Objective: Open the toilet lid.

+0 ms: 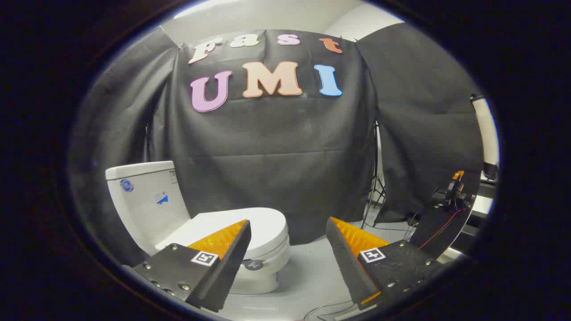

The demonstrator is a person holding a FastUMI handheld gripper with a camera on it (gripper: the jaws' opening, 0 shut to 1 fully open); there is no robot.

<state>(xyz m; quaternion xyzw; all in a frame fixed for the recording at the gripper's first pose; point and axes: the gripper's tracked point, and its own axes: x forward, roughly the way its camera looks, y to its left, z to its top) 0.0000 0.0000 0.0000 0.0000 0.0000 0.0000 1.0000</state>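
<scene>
A white toilet (250,263) stands on the floor ahead and to the left, its tank (142,200) at the back left against the black cloth. The lid (263,227) lies flat and closed over the seat, its rounded front facing right. My gripper (287,229) is open, the fingers spread wide with nothing between them. The left fingertip (241,234) overlaps the lid in the image and hides part of it; whether it touches the lid I cannot tell. The right fingertip (334,232) sits over bare floor to the right of the bowl.
A light stand (376,178) rises at the seam of the two black cloths on the right. Further right a dark rig with red wires (446,209) sits by the booth's edge. Loose cables (330,310) lie on the pale floor near the fingers.
</scene>
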